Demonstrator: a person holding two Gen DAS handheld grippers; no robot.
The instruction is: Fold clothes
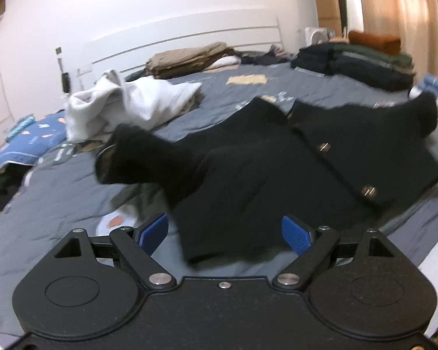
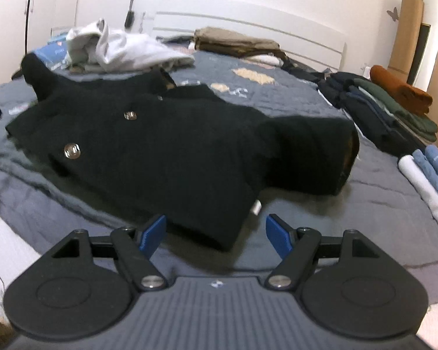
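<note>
1. One black jacket (image 1: pixel 248 169) flat on grey bedspread (image 1: pixel 58 204), front up, two metal buttons (image 1: pixel 368 191) visible, sleeves out to each side, hem nearest both cameras. Probably spread like this to prep sleeve folds.
2. Left sleeve cuff (image 1: pixel 122 154) bunched and slightly raised; right sleeve cuff (image 2: pixel 335 160) lying open-ended toward bed edge. Neither folded in yet, so fold judged barely started.
3. Left gripper (image 1: pixel 224 233) spread wide, holding nothing, low over hem near jacket's left corner. Blue pads (image 1: pixel 153 230) either side of fabric edge, not touching as far as can be told.
4. Right gripper (image 2: pixel 216 234) likewise spread, empty, aimed at hem's right corner.
5. Symmetric pose suggests two-handed pinch of hem or a reach for sleeves next.
6. Around: white crumpled garment (image 1: pixel 125 102) behind, tan folded stack (image 2: pixel 236 42) near headboard (image 2: pixel 248 26), dark folded pile (image 2: pixel 379 110) at right. Likely sorted done versus pending.
</note>
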